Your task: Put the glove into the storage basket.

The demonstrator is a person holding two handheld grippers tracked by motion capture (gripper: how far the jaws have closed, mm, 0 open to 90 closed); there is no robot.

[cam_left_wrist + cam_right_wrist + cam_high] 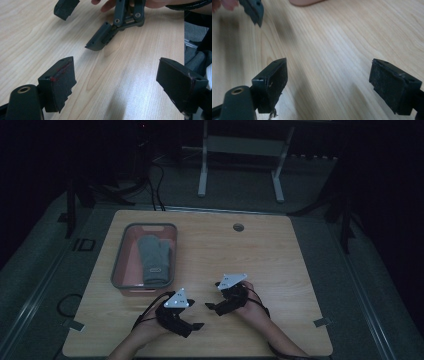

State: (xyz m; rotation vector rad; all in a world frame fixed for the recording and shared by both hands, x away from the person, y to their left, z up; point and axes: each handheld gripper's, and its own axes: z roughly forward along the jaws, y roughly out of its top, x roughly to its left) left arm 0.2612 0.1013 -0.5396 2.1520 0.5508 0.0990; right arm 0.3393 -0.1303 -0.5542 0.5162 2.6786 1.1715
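Fingers of both grippers stand wide apart with nothing between them, only bare wood grain showing in the gap in each gripper view. The left gripper (192,320) and the right gripper (214,306) sit low over the near part of the tabletop (280,255), tips turned toward each other and close together, each carried by a hand coming in from the near edge. That pose reads as a resting or ready stance: neither tool points at anything, and the thing nearest them lies off to the left and farther back.

That thing is a grey mitten (154,259), lying flat in a shallow tray (118,255) with a grey rim and a pinkish floor. It lies lengthwise along the tray, set toward the tray's right side, its thumb jutting out to the right at the far end. A small dark label sits on the cuff part, near the tray's front wall. The knit looks soft and limp, so I judge it would fold and sag when lifted by one edge. A round cable hole (238,227) marks the far side of the wood.
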